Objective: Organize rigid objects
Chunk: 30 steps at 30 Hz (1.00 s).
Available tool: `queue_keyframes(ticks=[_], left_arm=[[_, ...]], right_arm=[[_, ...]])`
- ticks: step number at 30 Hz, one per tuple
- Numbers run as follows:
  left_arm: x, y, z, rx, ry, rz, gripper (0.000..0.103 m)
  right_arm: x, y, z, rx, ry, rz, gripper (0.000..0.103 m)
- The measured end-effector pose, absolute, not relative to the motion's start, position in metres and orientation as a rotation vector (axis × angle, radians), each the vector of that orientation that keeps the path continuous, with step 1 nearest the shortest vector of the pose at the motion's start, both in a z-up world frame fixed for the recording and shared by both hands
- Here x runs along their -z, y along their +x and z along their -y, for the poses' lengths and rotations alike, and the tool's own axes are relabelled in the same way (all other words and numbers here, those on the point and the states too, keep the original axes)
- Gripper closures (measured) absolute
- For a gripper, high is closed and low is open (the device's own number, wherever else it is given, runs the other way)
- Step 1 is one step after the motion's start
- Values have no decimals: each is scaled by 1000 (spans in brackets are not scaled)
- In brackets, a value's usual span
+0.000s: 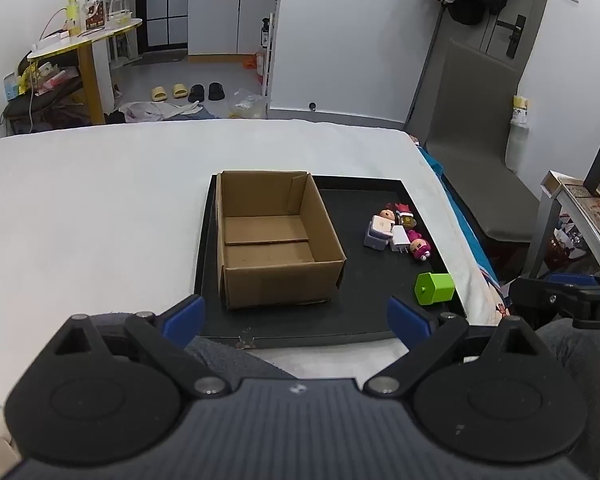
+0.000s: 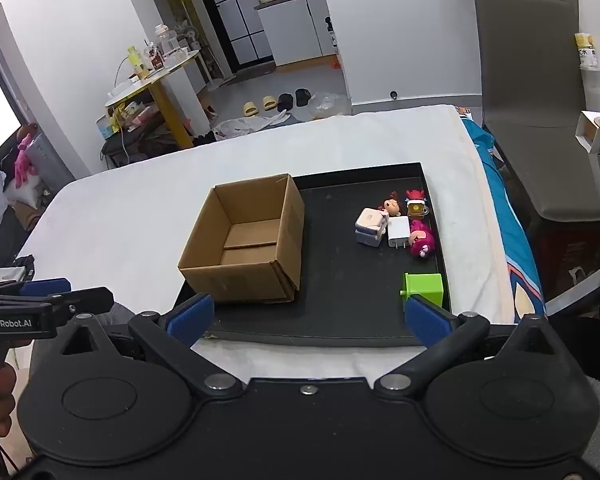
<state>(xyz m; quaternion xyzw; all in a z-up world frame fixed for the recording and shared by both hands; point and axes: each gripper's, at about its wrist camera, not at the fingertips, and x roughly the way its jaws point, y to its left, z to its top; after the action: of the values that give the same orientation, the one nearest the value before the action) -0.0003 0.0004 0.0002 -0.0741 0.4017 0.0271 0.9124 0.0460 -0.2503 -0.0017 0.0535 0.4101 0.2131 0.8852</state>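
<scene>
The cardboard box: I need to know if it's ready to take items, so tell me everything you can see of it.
The cardboard box is plain brown corrugated card, open at the top and empty, its bottom flaps meeting in a seam across the floor. It stands upright on the left part of the black tray, apart from the toys and chargers on the right. Nothing else touches it.

Black tray (image 2: pixel 332 320) on a white-covered bed (image 2: pixel 140 216): open, empty cardboard box (image 2: pixel 248 248) at its left; at right a cluster of white charger block (image 2: pixel 398 232), pale cube adapter (image 2: pixel 370 226), three small figurines (image 2: pixel 420 240), and nearer, apart, a green box-shaped piece (image 2: pixel 426 287). Right tongs (image 2: pixel 306 314) spread wide, blue pads (image 2: pixel 190 318) holding nothing, above the tray's near edge; left tongs (image 2: pixel 48 294) at the left border.
</scene>
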Motion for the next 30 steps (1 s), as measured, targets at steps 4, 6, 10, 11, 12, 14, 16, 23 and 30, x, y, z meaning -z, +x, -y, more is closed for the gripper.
queue_keyframes(ticks=[4, 6, 10, 11, 12, 14, 16, 23, 30], left_arm=[[0, 1, 1, -60, -137, -835, 6], [-1, 1, 3, -47, -130, -834, 6], [-3, 3, 7, -41, -114, -836, 6], [-5, 1, 2, -37, -145, -822, 6], [-4, 1, 1, -36, -149, -824, 6], [-4, 0, -1, -33, -160, -823, 6], [-4, -1, -3, -31, -163, -825, 6], [-4, 1, -2, -38, -166, -833, 6], [-4, 2, -2, -39, -167, -834, 6]], right_arm=[[0, 45, 248, -454, 114, -856, 0], [-1, 45, 247, -452, 114, -856, 0], [6, 46, 252, -444, 108, -859, 0], [5, 45, 253, -444, 107, -858, 0], [5, 45, 254, -443, 106, -856, 0], [0, 45, 251, -440, 100, -858, 0], [0, 45, 251, -437, 98, -857, 0], [1, 45, 251, -435, 96, -859, 0], [0, 45, 253, -432, 99, -858, 0]])
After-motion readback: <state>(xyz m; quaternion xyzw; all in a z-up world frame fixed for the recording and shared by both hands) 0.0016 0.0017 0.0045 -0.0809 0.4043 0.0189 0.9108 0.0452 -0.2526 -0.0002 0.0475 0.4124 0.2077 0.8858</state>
